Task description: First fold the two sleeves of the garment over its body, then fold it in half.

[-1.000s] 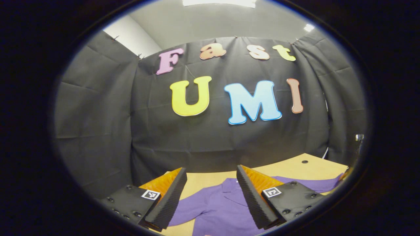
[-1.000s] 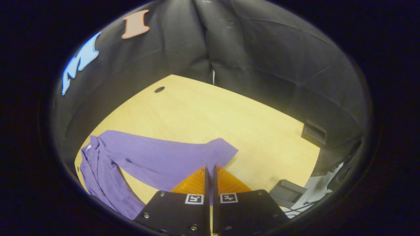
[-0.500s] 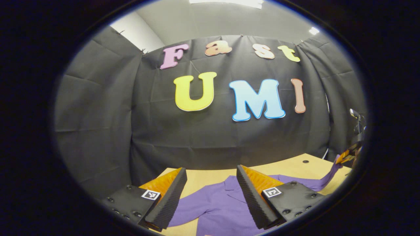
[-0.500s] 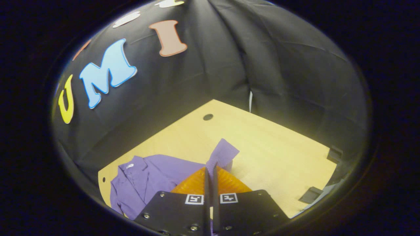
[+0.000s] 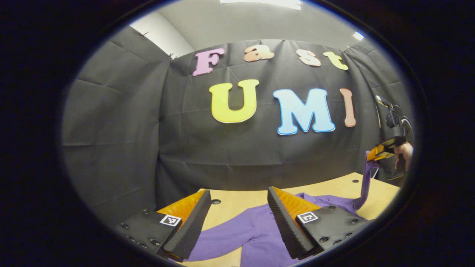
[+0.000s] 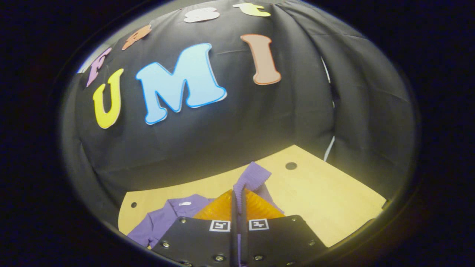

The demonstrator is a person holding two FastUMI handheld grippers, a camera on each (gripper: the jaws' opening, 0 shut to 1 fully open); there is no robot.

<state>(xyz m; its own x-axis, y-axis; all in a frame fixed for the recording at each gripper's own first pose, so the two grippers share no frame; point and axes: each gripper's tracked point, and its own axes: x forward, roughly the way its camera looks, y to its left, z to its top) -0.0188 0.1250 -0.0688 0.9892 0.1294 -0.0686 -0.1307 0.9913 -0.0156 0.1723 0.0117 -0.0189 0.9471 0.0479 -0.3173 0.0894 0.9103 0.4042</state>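
Note:
A purple shirt (image 5: 256, 233) lies spread on the wooden table (image 5: 237, 202), collar toward the back wall. My left gripper (image 5: 237, 207) hovers open above its body with nothing between the fingers. My right gripper (image 6: 237, 193) is shut on the cuff of one sleeve (image 6: 254, 178), which sticks up past its fingertips. In the left gripper view that right gripper (image 5: 380, 152), held by a hand (image 5: 404, 152), is raised at the far right, and the sleeve (image 5: 365, 181) hangs from it down to the shirt. The shirt's collar (image 6: 174, 209) lies below, left of my right gripper.
The table has round cable holes (image 6: 290, 165) (image 5: 215, 201) near its back edge. Black cloth walls close the booth behind and at both sides. Bare tabletop (image 6: 334, 200) stretches to the right of the shirt.
My right gripper has lifted the sleeve cuff high off the table and swung toward the back wall. The sleeve now hangs steeply. My left gripper has shifted slightly and stays open.

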